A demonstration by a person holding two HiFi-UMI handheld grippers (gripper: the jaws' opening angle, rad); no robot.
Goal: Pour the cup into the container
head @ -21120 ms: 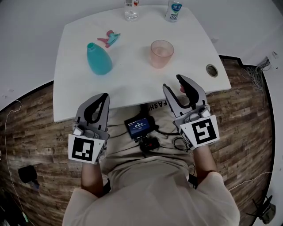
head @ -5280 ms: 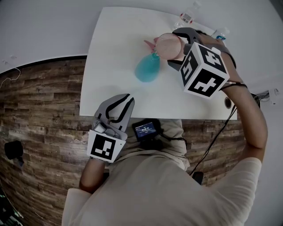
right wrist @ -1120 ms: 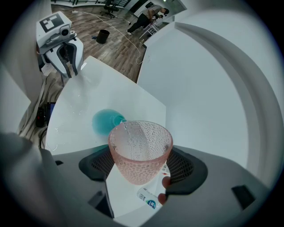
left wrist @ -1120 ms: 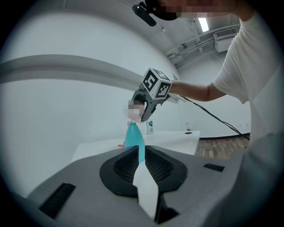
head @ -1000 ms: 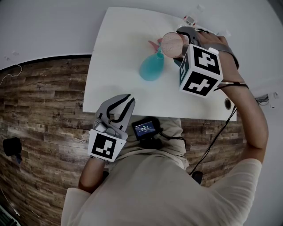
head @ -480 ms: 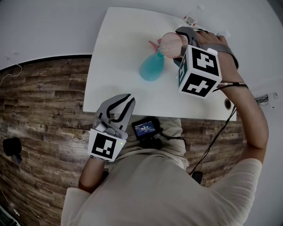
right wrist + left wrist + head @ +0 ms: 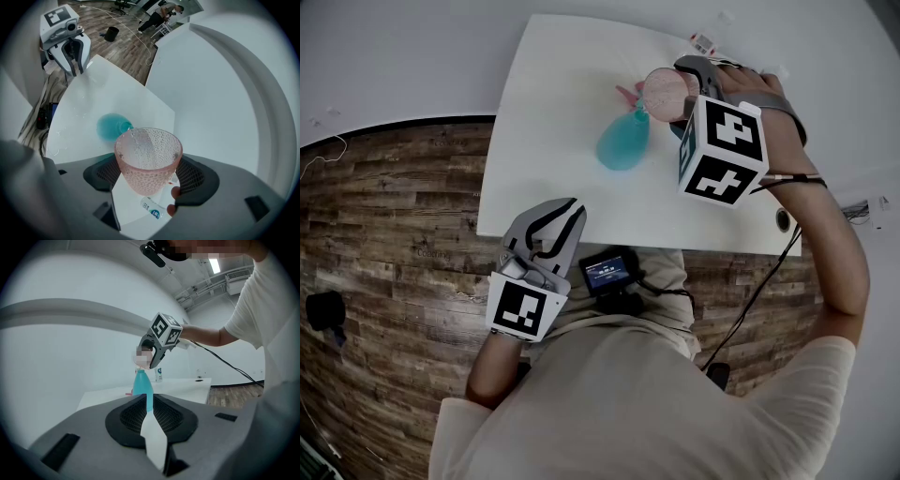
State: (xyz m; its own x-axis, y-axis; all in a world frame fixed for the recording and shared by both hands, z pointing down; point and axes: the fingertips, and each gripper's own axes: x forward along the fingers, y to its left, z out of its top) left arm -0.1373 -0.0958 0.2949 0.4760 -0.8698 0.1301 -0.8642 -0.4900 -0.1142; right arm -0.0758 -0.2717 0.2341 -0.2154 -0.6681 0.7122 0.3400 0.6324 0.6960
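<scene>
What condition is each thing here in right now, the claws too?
Pink cup: gripped, tilted over the bottle's mouth, trickling water.
Teal bottle: upright, uncapped, on the table.
Pink spray cap: off, lying beside the bottle.
Right gripper: closed on the cup.
Left gripper: closed, empty.

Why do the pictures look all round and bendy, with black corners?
Head view: the wide lens bows the table edges and curves the floor planks. Left gripper view: black corners, the wall bends into an arc, and a mosaic patch sits above the blue bottle. Right gripper view: same round black frame; the cup looks sharp and close.
</scene>
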